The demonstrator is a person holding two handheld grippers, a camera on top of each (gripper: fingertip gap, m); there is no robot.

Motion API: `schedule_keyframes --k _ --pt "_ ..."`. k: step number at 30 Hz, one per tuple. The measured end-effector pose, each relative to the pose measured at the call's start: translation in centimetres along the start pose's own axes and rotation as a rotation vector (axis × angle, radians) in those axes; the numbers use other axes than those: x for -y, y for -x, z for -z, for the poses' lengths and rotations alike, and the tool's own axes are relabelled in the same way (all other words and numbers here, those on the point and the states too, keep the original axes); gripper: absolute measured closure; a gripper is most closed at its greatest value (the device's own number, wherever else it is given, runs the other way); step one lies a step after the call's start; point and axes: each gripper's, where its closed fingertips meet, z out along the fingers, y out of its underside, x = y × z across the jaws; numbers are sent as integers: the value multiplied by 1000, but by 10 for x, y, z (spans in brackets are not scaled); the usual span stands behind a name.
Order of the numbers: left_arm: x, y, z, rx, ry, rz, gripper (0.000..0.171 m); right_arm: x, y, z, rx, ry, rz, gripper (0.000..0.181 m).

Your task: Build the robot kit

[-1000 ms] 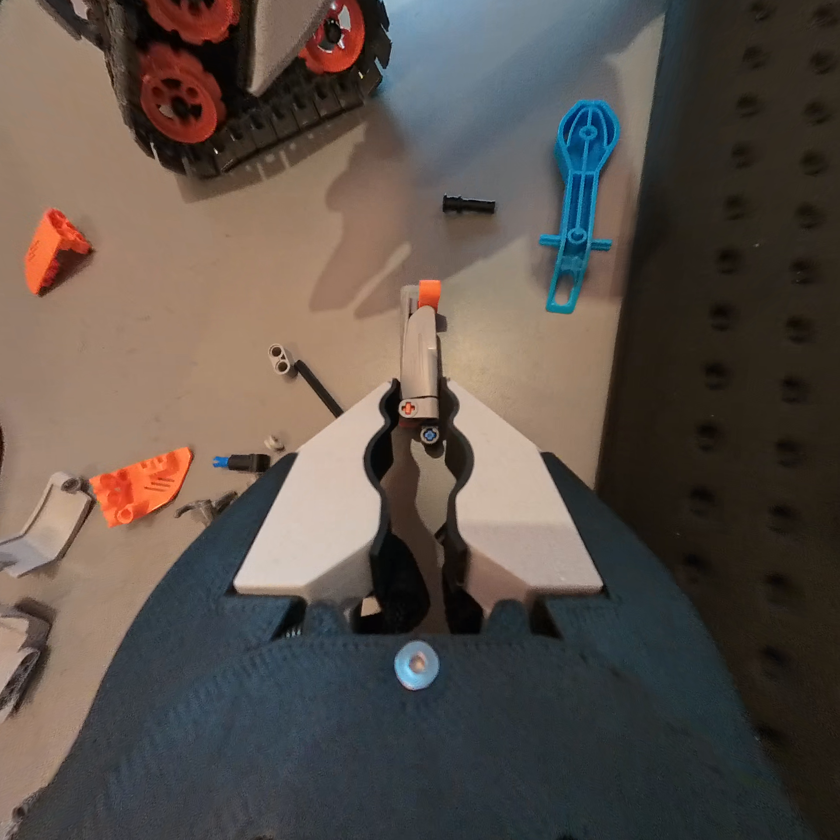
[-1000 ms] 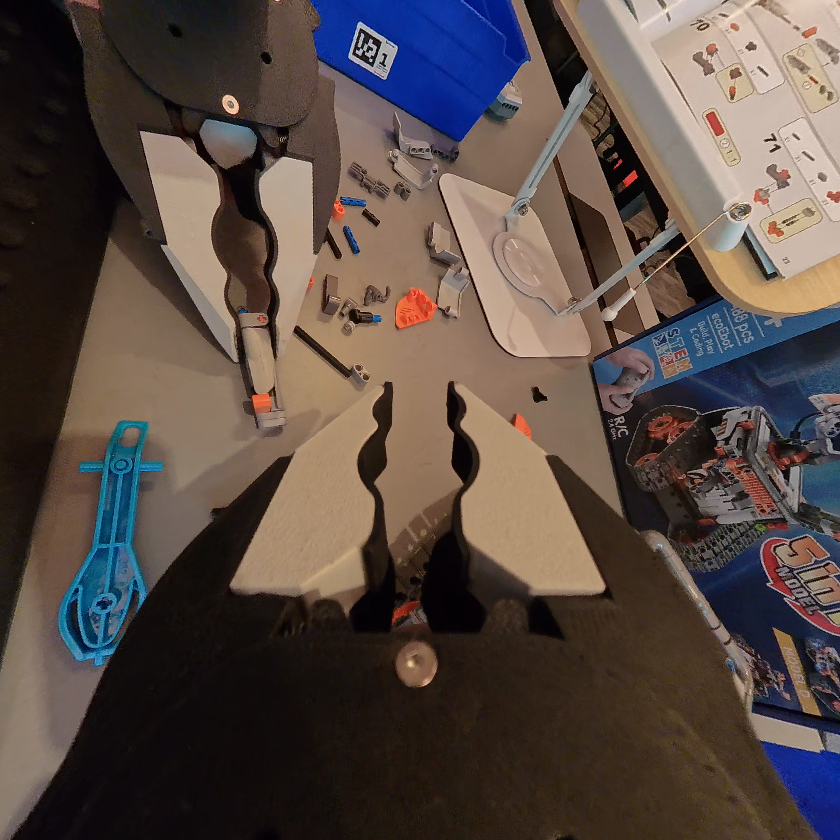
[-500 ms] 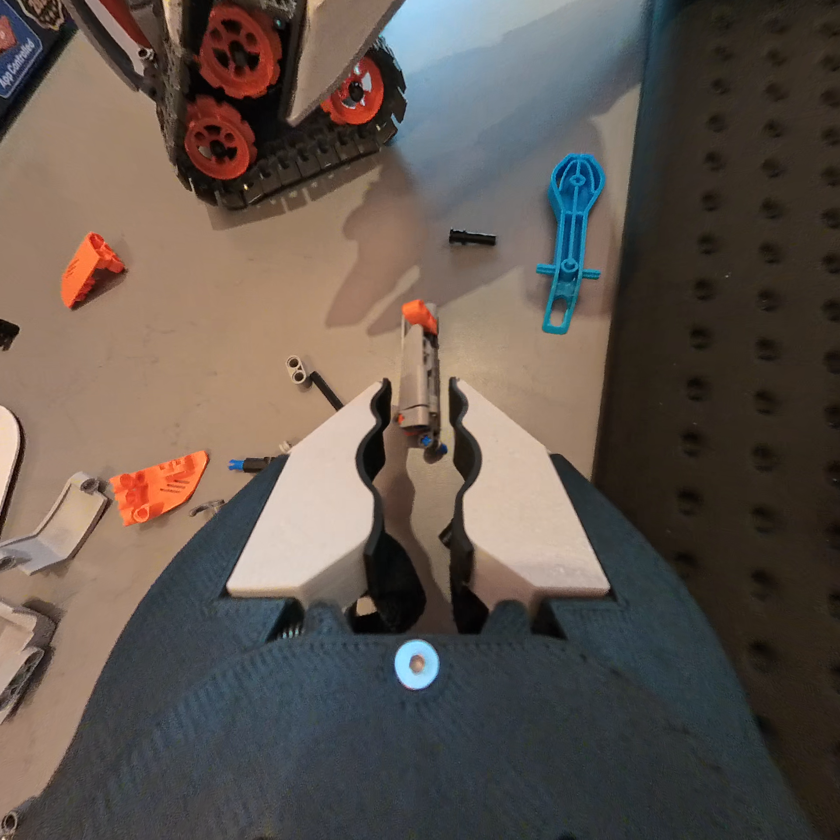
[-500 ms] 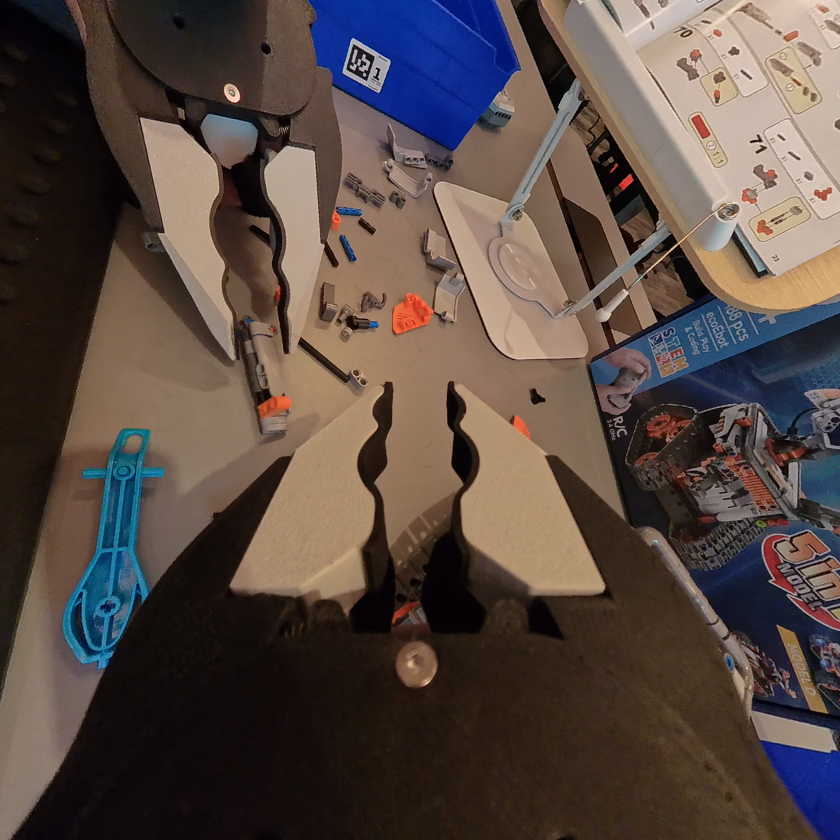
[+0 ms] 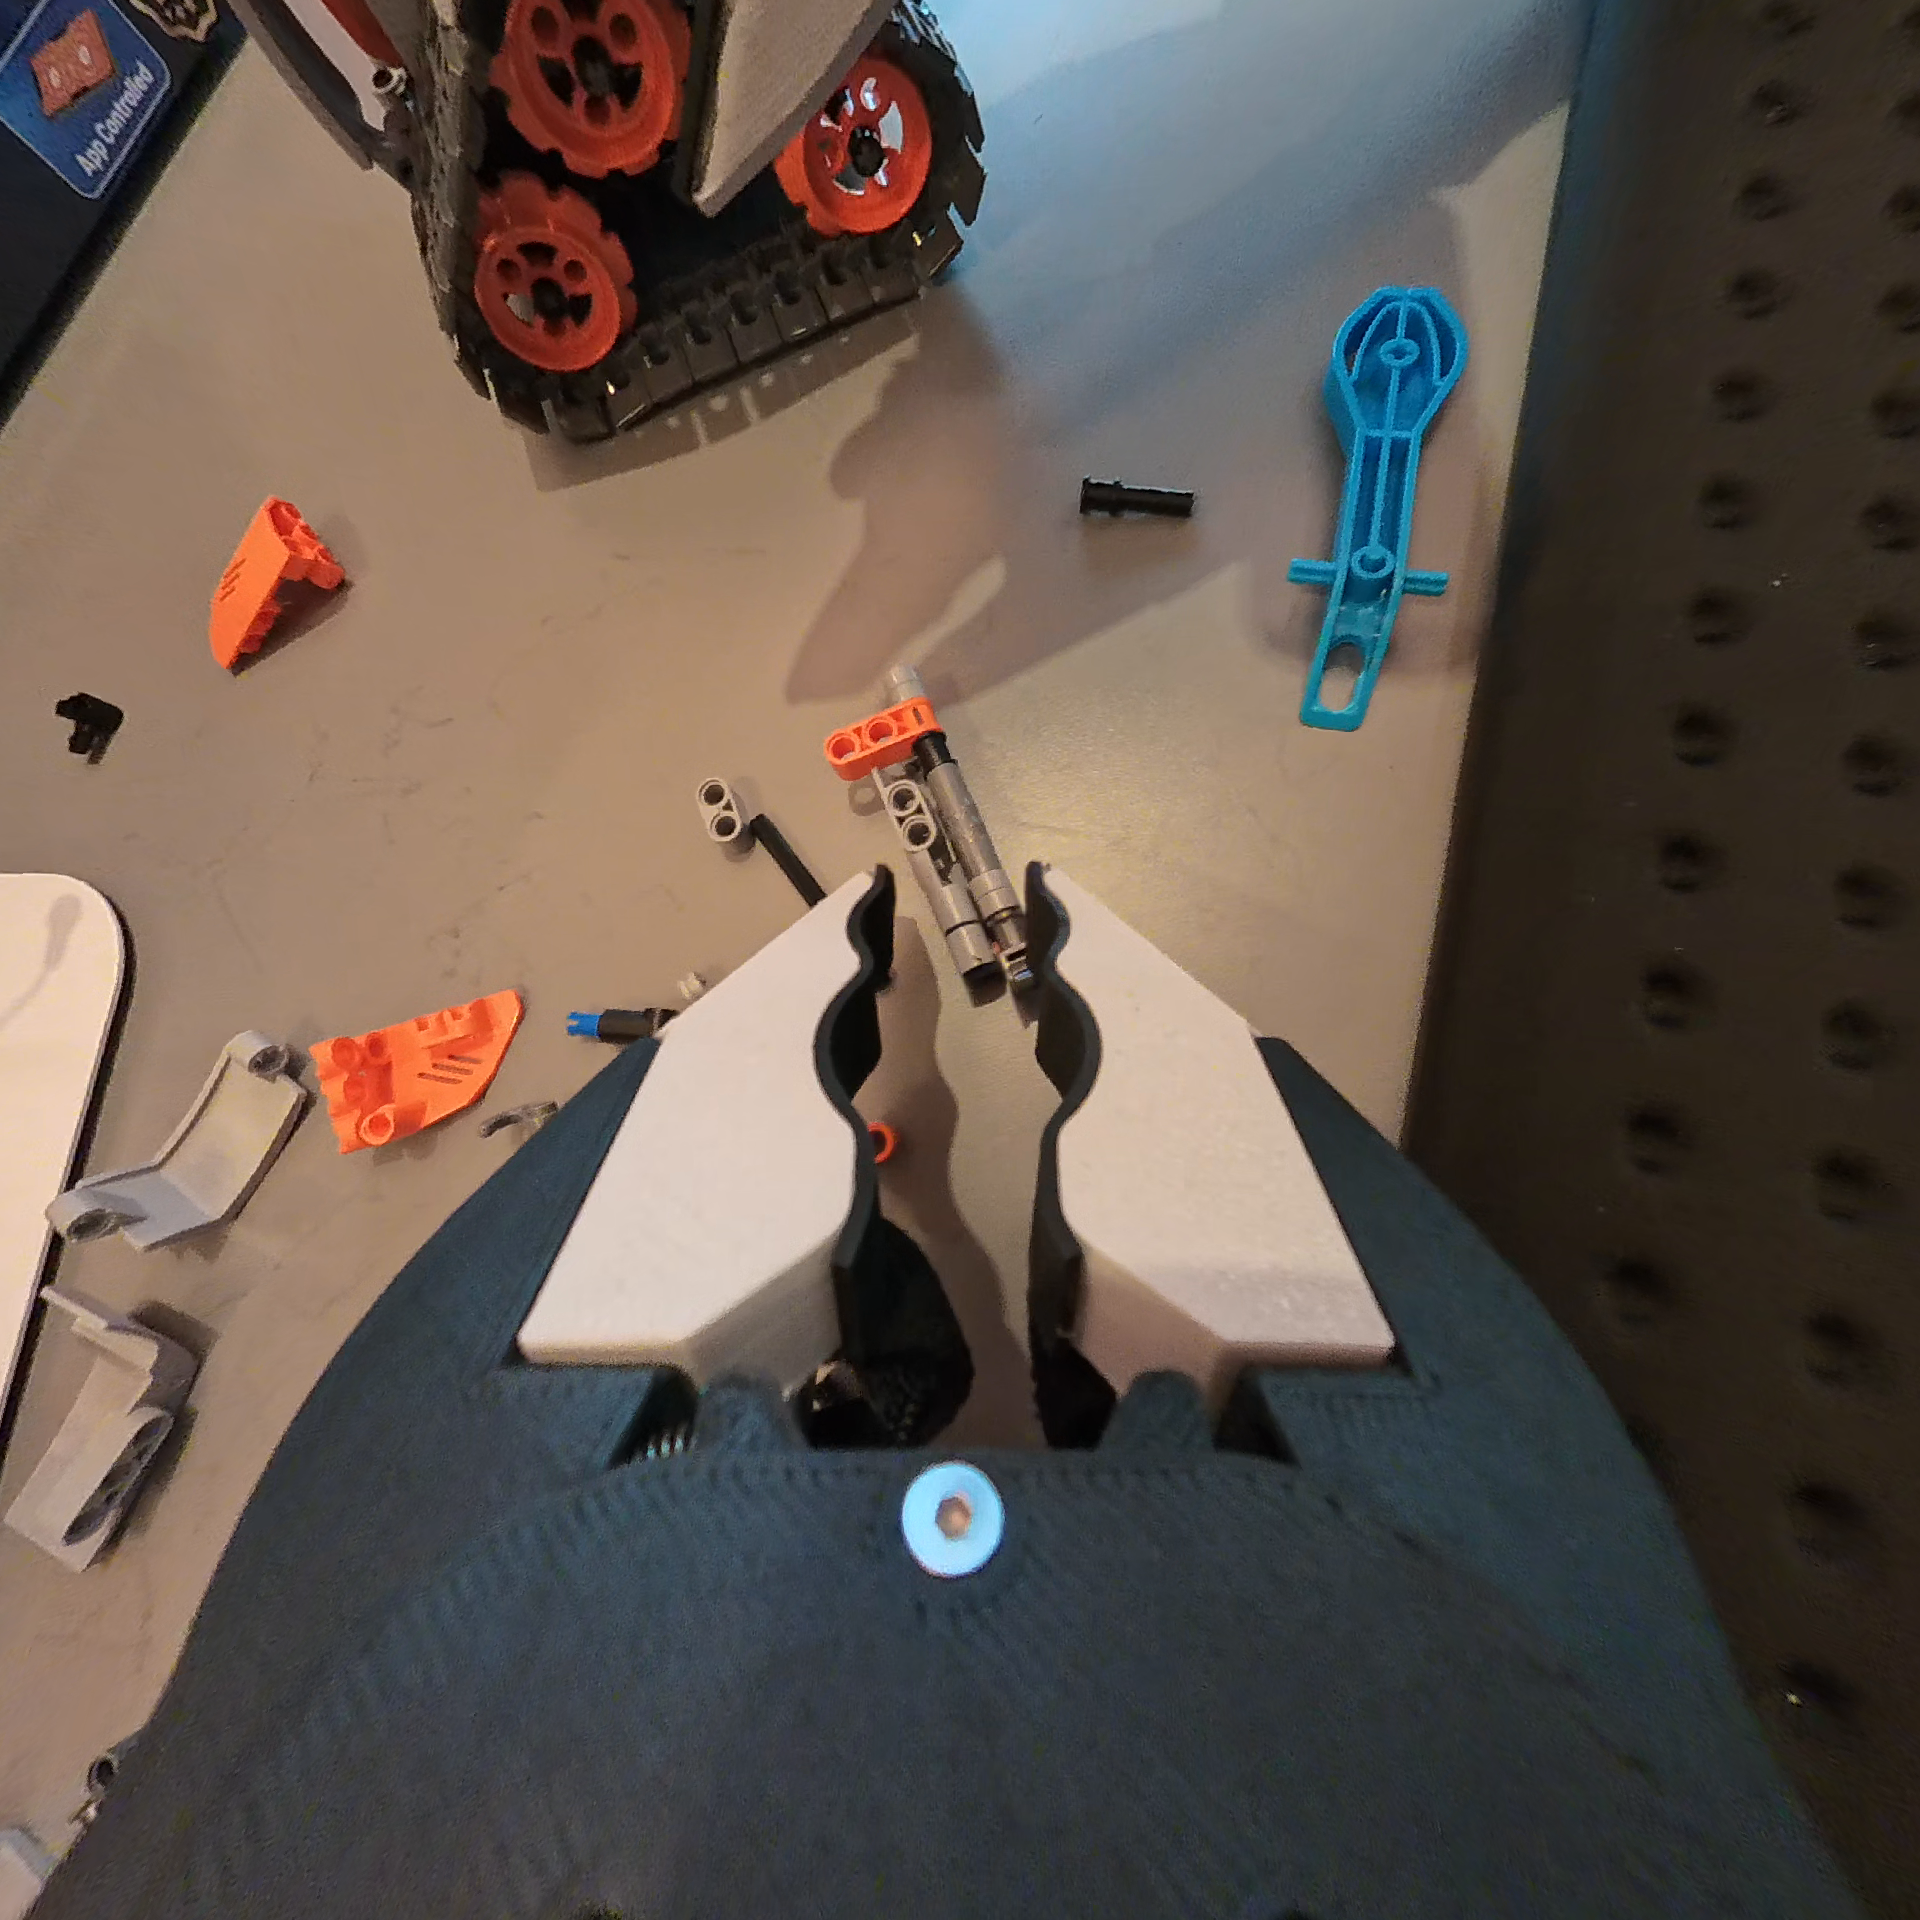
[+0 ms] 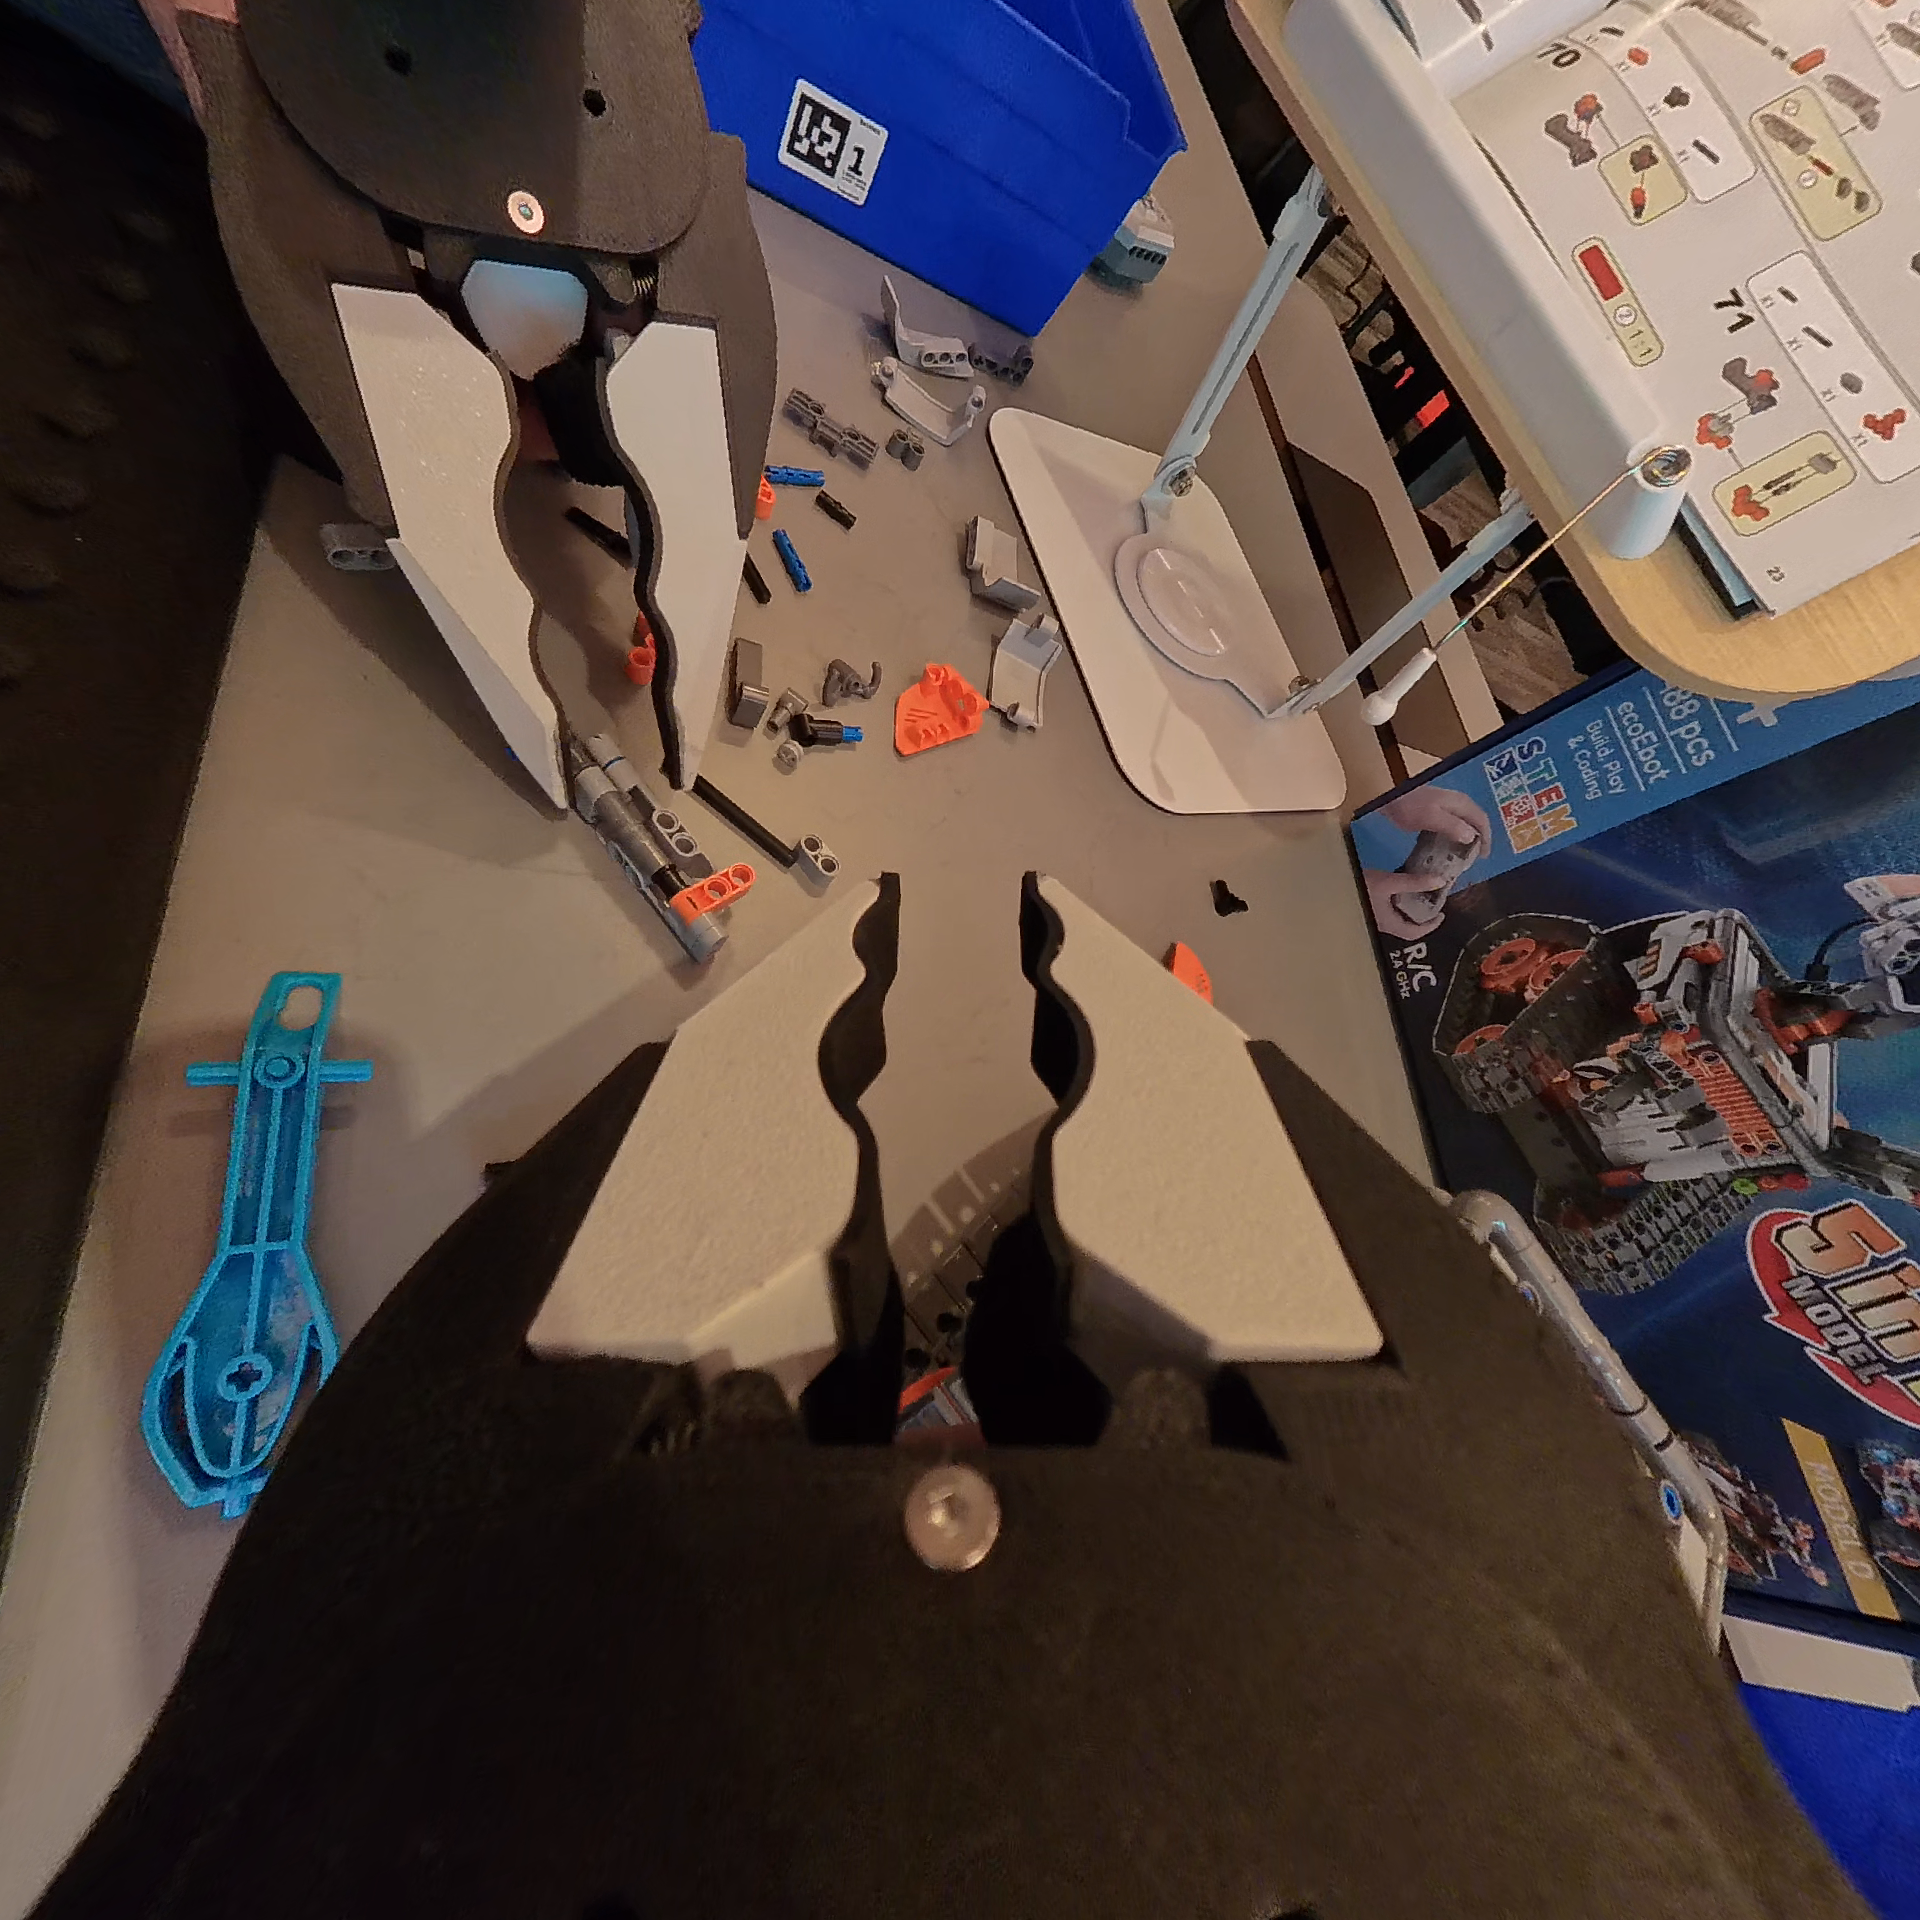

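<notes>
A small grey rod assembly with an orange connector [image 5: 940, 842] lies flat on the grey table [image 5: 520, 644]. It sits just past the tips of my left gripper [image 5: 956, 888], which is open and empty. The same assembly [image 6: 655, 842] and the left gripper [image 6: 618, 779] show in the right wrist view. My right gripper [image 6: 958, 883] is open and empty. It hovers over a tracked model vehicle with orange wheels [image 5: 675, 208]; one of its fingers [image 5: 748, 104] shows in front of the vehicle.
A blue plastic tool [image 5: 1371, 499] and a black pin [image 5: 1138, 499] lie near a dark perforated mat [image 5: 1714, 935]. Orange panels [image 5: 416, 1070] and small parts are scattered left. A white stand base [image 6: 1164, 623], blue bin [image 6: 935, 135] and toy box [image 6: 1662, 1039] stand around. The grippers' ends are close to 11 centimeters from one another.
My left gripper opened and let go of the grey assembly, which now lies turned on its side on the table. The left gripper drew back a little. The right gripper stayed put.
</notes>
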Motion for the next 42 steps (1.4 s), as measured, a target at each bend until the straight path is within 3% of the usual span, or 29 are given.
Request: schedule_keyframes --k 12,16,34,38,42 --pt "-6 4 1 21 22 1 148 -12 19 -11 108 82 -69 154" --pt "-8 0 2 10 33 -27 156 -15 25 -19 137 119 -103 143" --pt "-17 10 15 28 46 5 148 -40 64 -48 323 287 -184 139" --pt "-20 11 17 27 53 12 147 -43 67 -50 335 316 -182 144" --pt "-21 11 19 31 54 13 146 -44 72 -48 355 322 -183 160"
